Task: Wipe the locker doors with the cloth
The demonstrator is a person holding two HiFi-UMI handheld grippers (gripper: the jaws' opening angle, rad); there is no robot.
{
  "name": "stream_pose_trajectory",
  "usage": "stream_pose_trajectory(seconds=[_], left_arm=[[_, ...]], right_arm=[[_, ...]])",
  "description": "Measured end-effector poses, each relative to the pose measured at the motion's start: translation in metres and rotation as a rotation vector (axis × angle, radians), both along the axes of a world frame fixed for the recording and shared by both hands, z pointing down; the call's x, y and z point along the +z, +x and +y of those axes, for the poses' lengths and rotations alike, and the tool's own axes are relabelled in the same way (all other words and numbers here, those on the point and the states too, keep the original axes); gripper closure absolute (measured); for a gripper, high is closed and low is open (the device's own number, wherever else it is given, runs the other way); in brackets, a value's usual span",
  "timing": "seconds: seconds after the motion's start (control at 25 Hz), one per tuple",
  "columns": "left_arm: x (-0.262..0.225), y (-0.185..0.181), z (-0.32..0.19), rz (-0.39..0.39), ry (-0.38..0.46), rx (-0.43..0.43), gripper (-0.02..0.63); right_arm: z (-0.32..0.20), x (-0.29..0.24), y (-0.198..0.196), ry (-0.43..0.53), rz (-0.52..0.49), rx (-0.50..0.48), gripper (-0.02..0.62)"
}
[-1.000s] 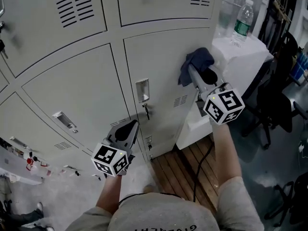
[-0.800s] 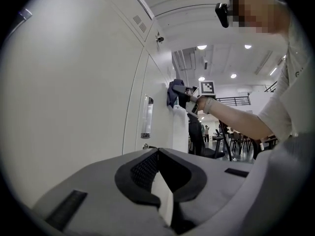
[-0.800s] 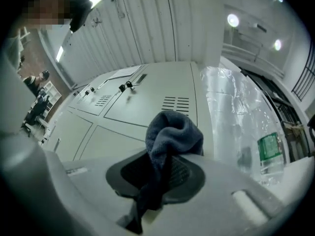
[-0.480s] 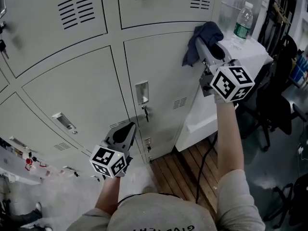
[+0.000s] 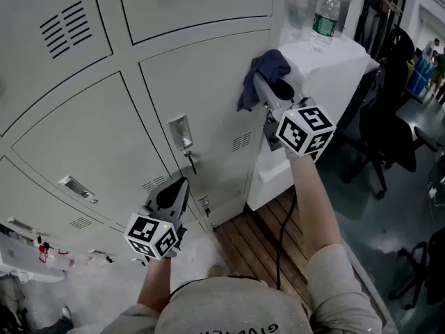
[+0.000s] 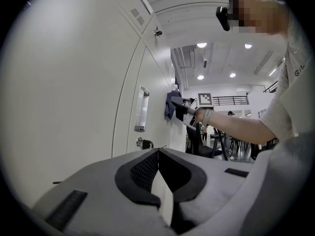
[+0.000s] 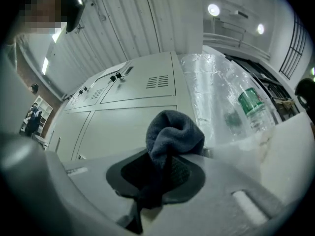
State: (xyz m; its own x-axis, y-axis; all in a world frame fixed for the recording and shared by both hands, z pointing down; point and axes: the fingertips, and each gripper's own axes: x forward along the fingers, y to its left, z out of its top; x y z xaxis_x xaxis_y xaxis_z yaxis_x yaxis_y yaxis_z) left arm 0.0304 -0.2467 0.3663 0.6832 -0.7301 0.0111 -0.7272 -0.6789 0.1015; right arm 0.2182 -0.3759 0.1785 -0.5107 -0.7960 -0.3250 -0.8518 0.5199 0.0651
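A dark blue cloth point(image 5: 262, 75) point(image 7: 172, 134) is bunched between the jaws of my right gripper point(image 5: 268, 89) point(image 7: 165, 173), which is shut on it. The cloth is pressed against the upper right part of a pale grey locker door point(image 5: 201, 89), near its right edge. That door has a metal handle plate point(image 5: 180, 132) and a small vent point(image 5: 241, 142). My left gripper point(image 5: 175, 190) point(image 6: 158, 156) hangs low in front of the lower doors point(image 5: 90, 145), shut with nothing between its jaws. In the left gripper view the cloth point(image 6: 172, 104) shows far off against the door.
A white cabinet point(image 5: 327, 75) stands right of the lockers, with a plastic water bottle point(image 5: 322, 16) point(image 7: 253, 107) on top. Dark office chairs point(image 5: 389, 117) are at the right. A wooden plank floor point(image 5: 257, 249) lies below. A latch point(image 5: 76, 188) juts from the lower left door.
The right gripper carried the cloth up the locker door and then back down a little. The head view has shifted to the right. The left gripper has stayed low.
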Motion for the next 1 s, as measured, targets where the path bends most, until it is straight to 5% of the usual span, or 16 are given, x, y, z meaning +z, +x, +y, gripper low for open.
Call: stream_pose_trajectory(seconds=[1.0], left_arm=[[0.028,-0.028,-0.002,-0.04,-0.065,-0.058,0.607]], right_arm=[[-0.003,0.219,-0.001,-0.226,0.003,0.015,0.538]])
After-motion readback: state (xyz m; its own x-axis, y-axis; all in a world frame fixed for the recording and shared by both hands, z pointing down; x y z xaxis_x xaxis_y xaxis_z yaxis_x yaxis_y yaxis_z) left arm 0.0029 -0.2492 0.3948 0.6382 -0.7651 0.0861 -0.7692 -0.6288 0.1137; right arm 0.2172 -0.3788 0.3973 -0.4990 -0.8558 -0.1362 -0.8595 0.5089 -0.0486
